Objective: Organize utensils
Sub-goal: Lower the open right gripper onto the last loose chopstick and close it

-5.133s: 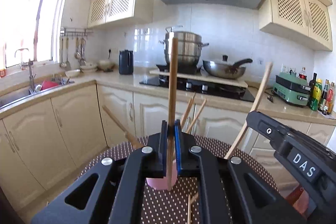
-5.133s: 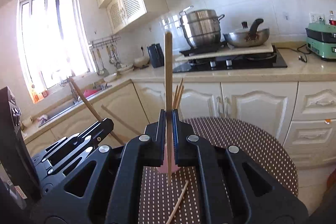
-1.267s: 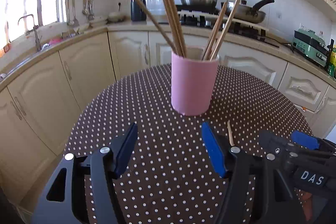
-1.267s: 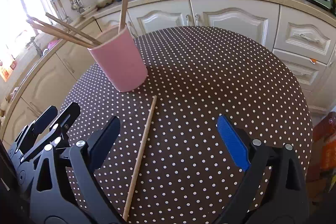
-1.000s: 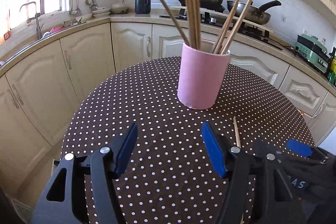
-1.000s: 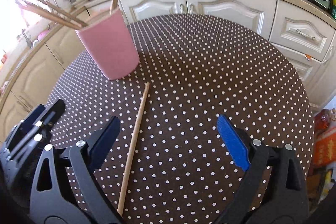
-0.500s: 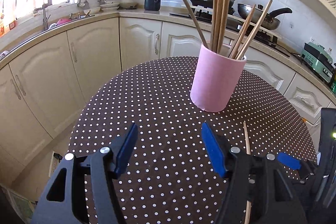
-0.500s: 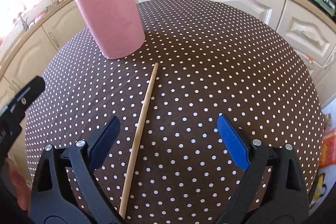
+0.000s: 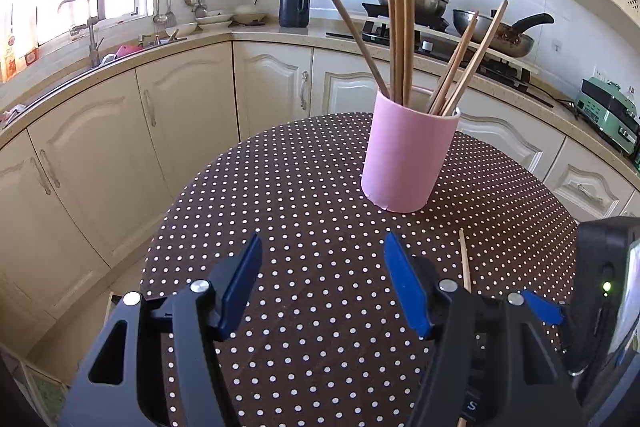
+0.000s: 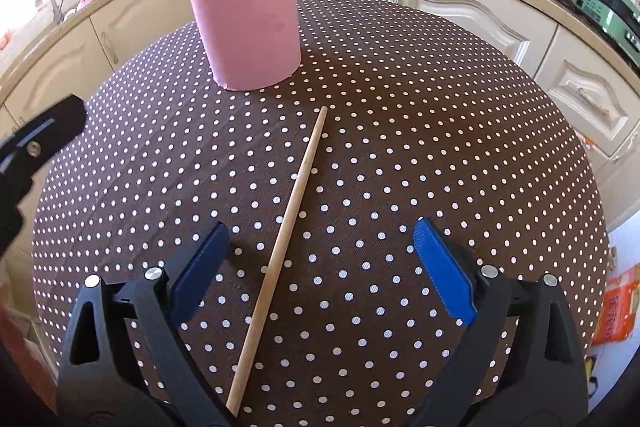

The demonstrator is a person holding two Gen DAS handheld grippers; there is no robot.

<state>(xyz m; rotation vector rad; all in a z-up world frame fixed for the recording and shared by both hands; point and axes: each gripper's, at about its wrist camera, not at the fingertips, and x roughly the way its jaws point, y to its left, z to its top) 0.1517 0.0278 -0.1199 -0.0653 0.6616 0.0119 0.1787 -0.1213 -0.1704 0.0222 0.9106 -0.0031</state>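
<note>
chopstick (image 10: 282, 255) lies between spread right tool (image 10: 322, 269) fingers, near end hidden; left tool (image 9: 322, 287) spread.

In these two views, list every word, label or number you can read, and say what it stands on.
"S": a lone white letter on the black body of the right hand-held gripper; the rest is hidden.
Orange packet beside the table: red print, too blurred to read.
Box on the windowsill: too small to read.
Nothing else carries legible text.
</note>
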